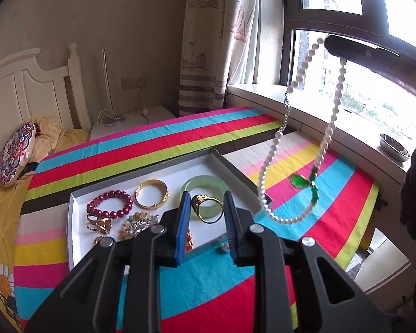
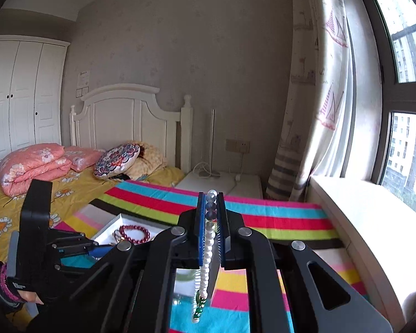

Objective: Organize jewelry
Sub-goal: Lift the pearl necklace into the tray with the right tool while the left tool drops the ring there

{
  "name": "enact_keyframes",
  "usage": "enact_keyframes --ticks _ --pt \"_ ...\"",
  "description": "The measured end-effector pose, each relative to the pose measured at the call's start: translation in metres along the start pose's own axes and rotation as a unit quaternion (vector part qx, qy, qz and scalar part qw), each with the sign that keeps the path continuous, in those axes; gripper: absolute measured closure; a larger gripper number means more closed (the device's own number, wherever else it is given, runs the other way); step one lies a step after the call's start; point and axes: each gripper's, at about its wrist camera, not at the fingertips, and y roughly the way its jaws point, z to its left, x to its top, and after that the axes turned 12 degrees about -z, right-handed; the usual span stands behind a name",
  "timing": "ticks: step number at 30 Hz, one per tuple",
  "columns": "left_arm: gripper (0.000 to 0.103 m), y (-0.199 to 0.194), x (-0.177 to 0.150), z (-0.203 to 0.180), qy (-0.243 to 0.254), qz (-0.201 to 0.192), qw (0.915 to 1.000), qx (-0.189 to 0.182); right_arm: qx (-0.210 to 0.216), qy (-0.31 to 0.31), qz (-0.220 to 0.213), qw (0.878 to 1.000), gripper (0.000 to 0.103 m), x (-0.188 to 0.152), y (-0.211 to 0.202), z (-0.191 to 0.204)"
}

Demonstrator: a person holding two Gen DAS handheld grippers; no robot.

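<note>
A pearl necklace (image 1: 332, 119) with a green pendant (image 1: 299, 180) hangs in a long loop above the striped cloth, right of the white tray (image 1: 77, 222). My right gripper (image 2: 211, 195) is shut on its upper beads; it shows as a dark shape (image 1: 331, 45) against the window. My left gripper (image 1: 206, 202) hovers over the tray's near side, shut on a gold ring (image 1: 208, 208) with a dark stone. In the tray lie a red bead bracelet (image 1: 111, 204), a gold bangle (image 1: 151, 194), a pale green jade bangle (image 1: 205, 184) and several smaller pieces (image 1: 137, 224).
The tray sits on a striped cloth (image 1: 180, 283) over a table. A bed with pillows (image 2: 33, 166) lies to the left, a white nightstand (image 1: 136, 122) behind. A metal bowl (image 1: 393, 145) rests on the window sill at right. A gloved hand (image 2: 5, 285) holds the left gripper.
</note>
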Motion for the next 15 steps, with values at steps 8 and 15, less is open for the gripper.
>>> enact_keyframes --ticks 8,15 --pt "0.079 0.023 -0.002 0.009 -0.005 0.014 0.9999 0.004 0.014 -0.024 -0.001 1.000 0.094 0.020 0.045 0.007" --pt "0.079 0.041 -0.010 0.015 -0.021 0.028 0.9994 0.005 0.031 -0.048 0.007 0.998 0.094 0.018 0.088 0.008"
